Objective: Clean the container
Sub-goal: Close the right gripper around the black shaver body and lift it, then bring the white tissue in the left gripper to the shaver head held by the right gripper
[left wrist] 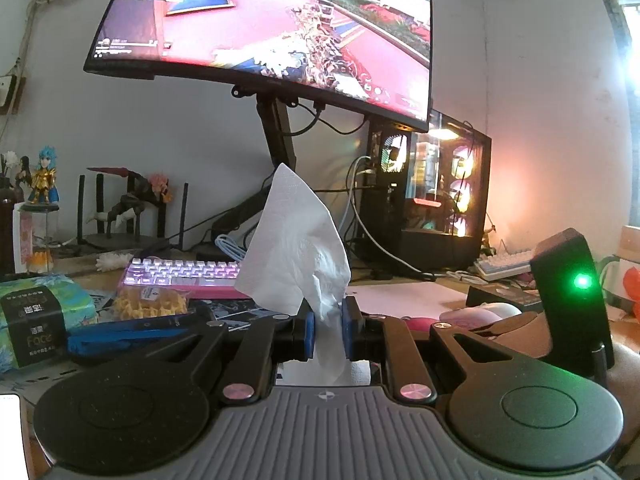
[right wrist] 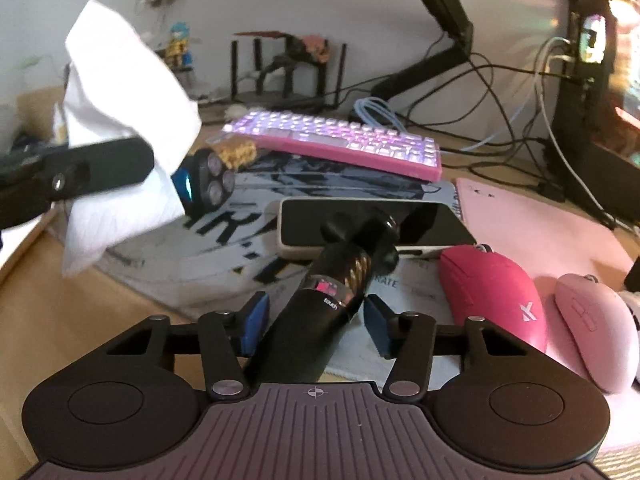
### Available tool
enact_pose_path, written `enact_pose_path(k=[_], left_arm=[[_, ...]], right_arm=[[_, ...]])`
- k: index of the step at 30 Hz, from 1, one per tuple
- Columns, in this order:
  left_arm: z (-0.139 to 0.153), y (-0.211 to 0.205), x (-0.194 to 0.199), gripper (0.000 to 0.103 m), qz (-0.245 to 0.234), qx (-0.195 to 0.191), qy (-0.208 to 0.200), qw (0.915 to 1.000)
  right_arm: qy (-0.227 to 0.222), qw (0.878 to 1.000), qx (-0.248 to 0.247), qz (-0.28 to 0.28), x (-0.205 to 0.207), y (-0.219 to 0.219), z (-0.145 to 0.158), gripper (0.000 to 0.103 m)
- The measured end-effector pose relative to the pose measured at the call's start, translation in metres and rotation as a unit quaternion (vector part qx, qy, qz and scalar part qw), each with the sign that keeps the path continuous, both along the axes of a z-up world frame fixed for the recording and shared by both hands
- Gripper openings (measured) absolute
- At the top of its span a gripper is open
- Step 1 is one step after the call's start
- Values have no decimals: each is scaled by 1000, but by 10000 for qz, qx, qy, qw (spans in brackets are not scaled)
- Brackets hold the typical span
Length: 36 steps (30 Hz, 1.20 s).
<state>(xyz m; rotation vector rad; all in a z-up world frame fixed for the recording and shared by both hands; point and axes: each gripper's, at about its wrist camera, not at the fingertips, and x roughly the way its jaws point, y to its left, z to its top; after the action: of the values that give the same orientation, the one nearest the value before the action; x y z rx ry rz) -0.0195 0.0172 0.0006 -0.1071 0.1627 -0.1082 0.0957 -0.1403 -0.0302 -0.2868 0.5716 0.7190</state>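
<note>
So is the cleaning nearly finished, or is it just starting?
Just starting, it seems. Done: the left gripper has pinched a white tissue, and the right gripper holds the black bottle-shaped container. In hand: the tissue hangs up in the air, apart from the container. Left: bringing them together and wiping; no wiping shows yet.

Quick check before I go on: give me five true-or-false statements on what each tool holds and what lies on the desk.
1. The left tool is shut on a white tissue. True.
2. The right tool is empty. False: a black bottle sits between its fingers.
3. The keyboard is pink and lit. True.
4. The phone stands upright. False: it lies flat.
5. Two pink mice lie right of the bottle. True.
</note>
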Motion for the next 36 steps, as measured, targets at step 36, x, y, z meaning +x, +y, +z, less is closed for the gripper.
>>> enact_pose_path(k=[36], left_arm=[[-8, -24, 42, 17, -431, 365, 789, 9953]], right_arm=[[120, 9899, 93, 1406, 50, -31, 0, 42]])
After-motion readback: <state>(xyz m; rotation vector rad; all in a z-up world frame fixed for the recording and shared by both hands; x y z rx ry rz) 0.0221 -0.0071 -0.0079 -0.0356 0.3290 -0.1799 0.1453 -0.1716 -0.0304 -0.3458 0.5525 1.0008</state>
